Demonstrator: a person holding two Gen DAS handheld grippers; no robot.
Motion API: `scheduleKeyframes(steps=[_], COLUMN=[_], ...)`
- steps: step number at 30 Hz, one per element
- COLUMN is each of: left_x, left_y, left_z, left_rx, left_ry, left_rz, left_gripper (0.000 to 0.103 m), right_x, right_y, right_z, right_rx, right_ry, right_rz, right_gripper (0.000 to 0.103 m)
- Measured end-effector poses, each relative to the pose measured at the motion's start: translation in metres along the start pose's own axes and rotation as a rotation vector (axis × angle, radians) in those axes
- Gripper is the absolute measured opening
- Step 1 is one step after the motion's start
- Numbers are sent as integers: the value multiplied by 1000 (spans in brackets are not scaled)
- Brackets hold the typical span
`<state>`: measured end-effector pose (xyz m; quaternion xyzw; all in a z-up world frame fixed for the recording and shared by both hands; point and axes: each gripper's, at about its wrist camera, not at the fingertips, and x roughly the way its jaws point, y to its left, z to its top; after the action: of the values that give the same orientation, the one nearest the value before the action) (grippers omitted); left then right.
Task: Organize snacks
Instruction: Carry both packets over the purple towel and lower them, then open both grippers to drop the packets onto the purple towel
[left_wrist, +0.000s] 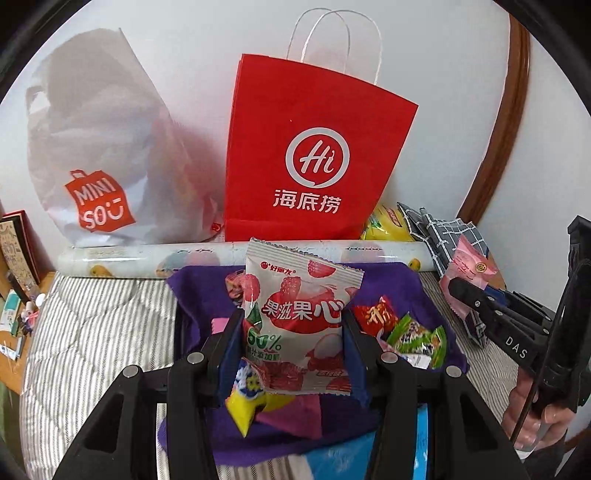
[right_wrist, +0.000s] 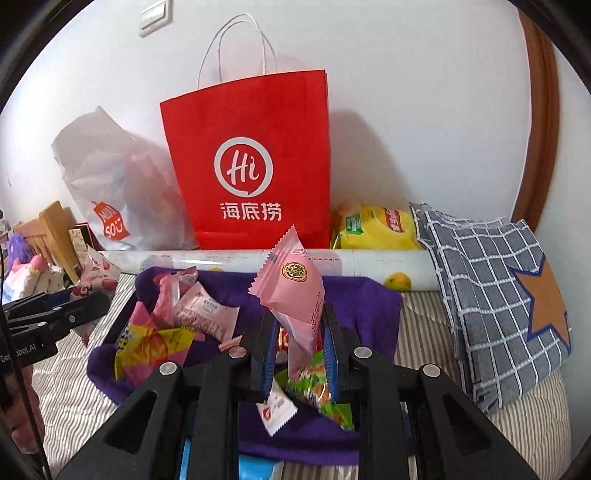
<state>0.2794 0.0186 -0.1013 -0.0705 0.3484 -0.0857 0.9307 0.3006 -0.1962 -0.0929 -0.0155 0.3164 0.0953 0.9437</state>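
Observation:
My left gripper (left_wrist: 293, 332) is shut on a white and red lychee candy packet (left_wrist: 295, 302), held upright above a purple-lined tray (left_wrist: 410, 291) with several loose wrapped snacks. My right gripper (right_wrist: 299, 332) is shut on a pink snack packet (right_wrist: 291, 288), also lifted over the tray (right_wrist: 362, 295). In the left wrist view the right gripper (left_wrist: 458, 288) shows at the right with its pink packet (left_wrist: 471, 264). The left gripper (right_wrist: 99, 301) with the lychee packet (right_wrist: 98, 271) appears at the left of the right wrist view. A red paper bag (left_wrist: 314, 147) (right_wrist: 251, 158) stands behind the tray.
A white plastic shopping bag (left_wrist: 103, 147) (right_wrist: 110, 184) leans on the wall left of the red bag. A yellow chips bag (right_wrist: 376, 229) and a checked pillow (right_wrist: 491, 295) lie to the right. A printed roll (right_wrist: 369, 260) lies behind the tray on striped bedding (left_wrist: 96, 325).

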Motion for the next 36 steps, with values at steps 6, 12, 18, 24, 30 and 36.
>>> scheduleKeyframes(steps=[6,12,18,24,30,36], left_x=[26,48,58,57,59,58], left_y=[-3,-1,4,4,4,2], left_z=[0,-9,-13,-16,-17,-19], left_rx=[6,6,-3,3,1,7], left_ry=[19,44,54,50,51,49], left_rz=[28,61,73,78,71,68], left_gripper=[47,47,47,47,47,47], right_x=[19,43,52,56,60,60], right_y=[-5,-2,1,-1,1,5], right_z=[-4,-22,-26,-29,-33,-34], right_rx=[12,-22,-36,-28,-39,-51], right_ry=[6,49,70,83,97,92], right_rz=[14,34,18,15,16,11], right_gripper=[22,22,22,23,23,23])
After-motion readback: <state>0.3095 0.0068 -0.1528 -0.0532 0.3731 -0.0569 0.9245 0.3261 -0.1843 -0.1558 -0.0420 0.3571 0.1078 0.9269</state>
